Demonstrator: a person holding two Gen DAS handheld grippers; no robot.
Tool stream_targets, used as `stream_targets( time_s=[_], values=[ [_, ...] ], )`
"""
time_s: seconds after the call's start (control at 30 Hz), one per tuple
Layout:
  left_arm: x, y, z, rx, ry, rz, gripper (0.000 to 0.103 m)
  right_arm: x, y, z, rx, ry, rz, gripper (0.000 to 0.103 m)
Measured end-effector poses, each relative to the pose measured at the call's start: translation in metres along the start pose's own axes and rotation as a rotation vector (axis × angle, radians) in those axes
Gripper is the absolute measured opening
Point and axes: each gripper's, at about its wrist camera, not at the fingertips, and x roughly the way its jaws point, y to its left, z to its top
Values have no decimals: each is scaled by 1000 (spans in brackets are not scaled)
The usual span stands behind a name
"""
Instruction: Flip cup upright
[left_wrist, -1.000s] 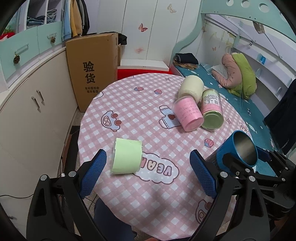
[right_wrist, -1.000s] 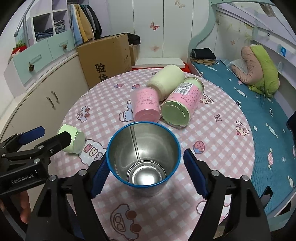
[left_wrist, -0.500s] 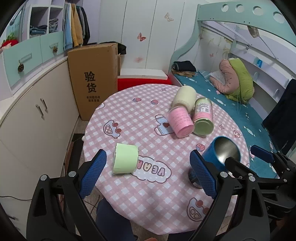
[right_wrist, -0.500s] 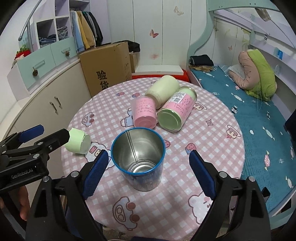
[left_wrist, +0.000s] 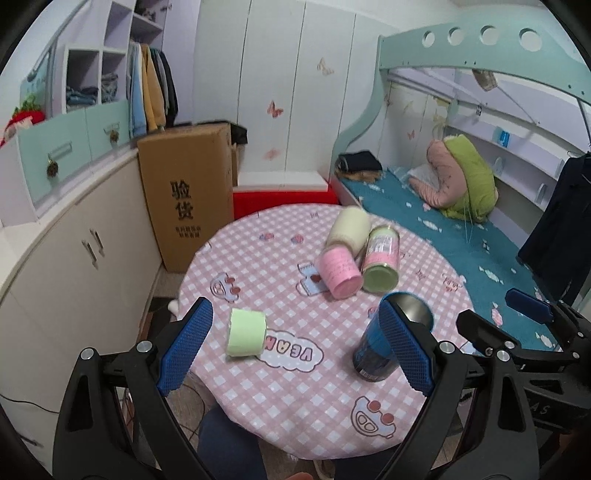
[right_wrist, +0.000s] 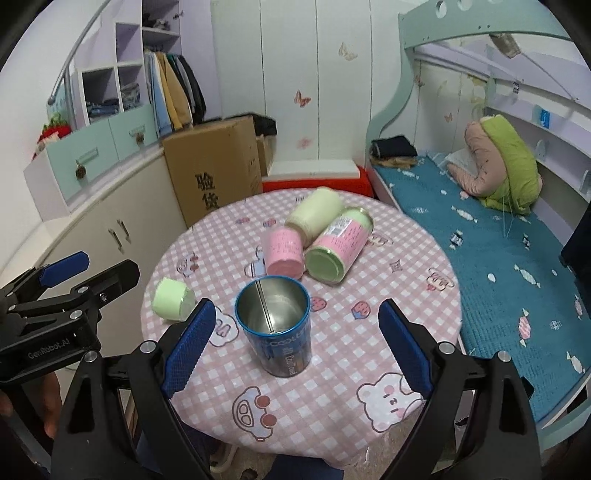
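A blue metal cup (right_wrist: 276, 325) stands upright on the round pink checked table (right_wrist: 399, 295), mouth up. It also shows in the left wrist view (left_wrist: 380, 347), partly behind a finger. My right gripper (right_wrist: 293, 345) is open and empty, pulled back above the table's near edge, with the cup standing free between and beyond its fingers. My left gripper (left_wrist: 295, 343) is open and empty above the near left of the table. A light green cup (left_wrist: 245, 333) lies on its side ahead of it.
A pink cup (right_wrist: 284, 252), a pink-and-green can (right_wrist: 338, 245) and a cream cup (right_wrist: 314, 212) lie on their sides together at the table's far middle. A cardboard box (left_wrist: 188, 192) and cabinets stand left. A bed (right_wrist: 498, 251) runs along the right.
The right gripper has opened, let go of the blue cup and drawn back and up. The cup now stands free on the table. The left gripper has also pulled back.
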Motion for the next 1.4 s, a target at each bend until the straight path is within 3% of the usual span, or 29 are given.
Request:
stream_targets(
  time_s=[0.13, 0.47, 0.77, 1.4],
  values=[
    [-23, -7, 4, 16, -62, 22, 92, -21, 1, 2, -10, -50, -29, 92],
    [-68, -19, 11, 50, -201, 75, 95, -66, 9, 8, -38, -183, -60, 95],
    [-77, -20, 13, 48, -242, 78, 97, -78, 6, 11, -34, -230, -48, 95],
    [-72, -21, 15, 50, -244, 78, 97, -76, 4, 14, -27, -226, -51, 95]
  ],
)
